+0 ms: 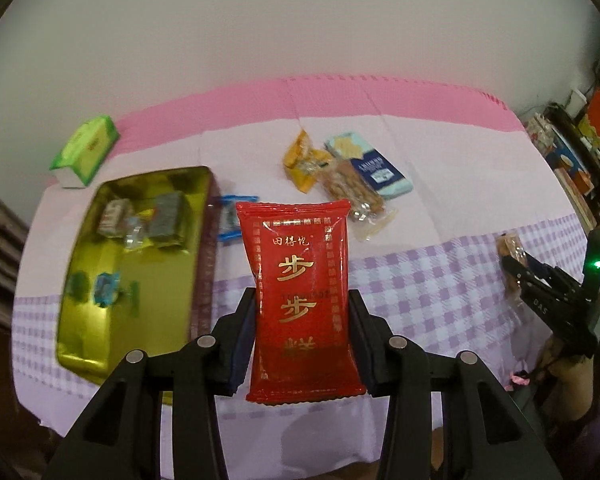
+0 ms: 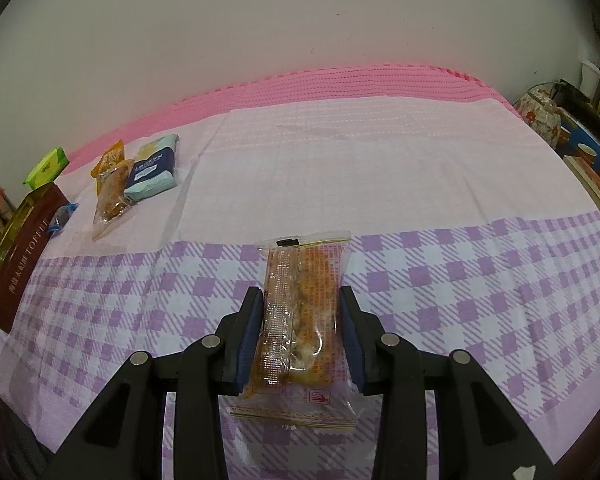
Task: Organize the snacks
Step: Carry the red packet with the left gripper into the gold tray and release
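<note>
Two grippers, each clamping one snack packet.
Left gripper (image 1: 302,332) grasps a red packet (image 1: 302,300); right gripper (image 2: 300,332) grasps a clear pastry packet (image 2: 300,320); three packets (image 1: 340,172) lie beside one gold tin (image 1: 76,344).

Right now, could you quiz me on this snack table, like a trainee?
1. True or false: the left gripper holds a red packet.
2. What does the right gripper hold? A) clear-wrapped pastry B) green tissue pack C) nothing
3. Fill in: some snacks already lie inside the gold ___.

Key: 1 true; 2 A; 3 tin.
</note>
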`<move>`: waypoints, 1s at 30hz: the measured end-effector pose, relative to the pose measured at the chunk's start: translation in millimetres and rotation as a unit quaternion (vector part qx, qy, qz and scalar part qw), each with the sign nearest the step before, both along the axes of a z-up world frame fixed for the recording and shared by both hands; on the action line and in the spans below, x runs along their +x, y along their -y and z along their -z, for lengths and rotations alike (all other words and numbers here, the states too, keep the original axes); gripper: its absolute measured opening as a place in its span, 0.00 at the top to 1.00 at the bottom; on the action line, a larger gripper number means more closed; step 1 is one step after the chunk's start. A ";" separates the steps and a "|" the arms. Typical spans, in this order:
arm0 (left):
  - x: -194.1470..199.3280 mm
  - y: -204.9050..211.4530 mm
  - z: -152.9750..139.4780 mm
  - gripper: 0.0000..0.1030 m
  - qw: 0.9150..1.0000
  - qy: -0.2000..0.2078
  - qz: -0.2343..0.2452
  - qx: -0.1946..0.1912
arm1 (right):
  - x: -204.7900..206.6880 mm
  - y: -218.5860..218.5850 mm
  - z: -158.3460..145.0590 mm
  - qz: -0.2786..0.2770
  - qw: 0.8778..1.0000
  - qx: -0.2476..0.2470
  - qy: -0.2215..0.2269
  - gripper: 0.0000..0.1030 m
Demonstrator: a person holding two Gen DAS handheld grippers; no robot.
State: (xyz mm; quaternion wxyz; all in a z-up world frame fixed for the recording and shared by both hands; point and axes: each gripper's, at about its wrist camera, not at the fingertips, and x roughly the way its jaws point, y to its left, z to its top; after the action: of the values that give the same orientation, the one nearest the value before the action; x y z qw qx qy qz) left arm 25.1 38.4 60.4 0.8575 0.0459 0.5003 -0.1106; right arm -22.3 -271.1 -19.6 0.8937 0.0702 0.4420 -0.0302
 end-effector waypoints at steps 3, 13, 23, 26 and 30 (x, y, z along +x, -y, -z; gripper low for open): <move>-4.6 -14.2 -7.7 0.57 1.000 0.011 -0.011 -0.001 | 0.1 -1.4 0.2 0.000 1.000 -0.006 -0.002 0.65; -9.6 -76.3 -19.8 0.57 0.997 0.036 -0.066 0.006 | 1.0 -6.6 0.7 0.001 1.000 -0.025 -0.007 0.64; -4.3 -114.9 -3.2 0.57 0.994 0.038 -0.095 0.032 | 2.1 -12.2 2.1 -0.001 0.999 -0.044 -0.013 0.63; -0.8 -121.3 3.0 0.57 0.994 0.036 -0.098 0.034 | 2.4 -13.2 2.5 0.000 0.999 -0.046 -0.014 0.63; 3.8 -127.2 12.7 0.57 0.994 0.034 -0.101 0.040 | 2.4 -12.9 2.6 0.000 0.999 -0.047 -0.014 0.63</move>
State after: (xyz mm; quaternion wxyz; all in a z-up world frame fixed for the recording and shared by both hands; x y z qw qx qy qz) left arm 28.8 165.6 47.8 0.8785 0.0333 0.4766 -0.0018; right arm -19.9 -258.2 -22.2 0.8897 0.0280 0.4526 -0.0519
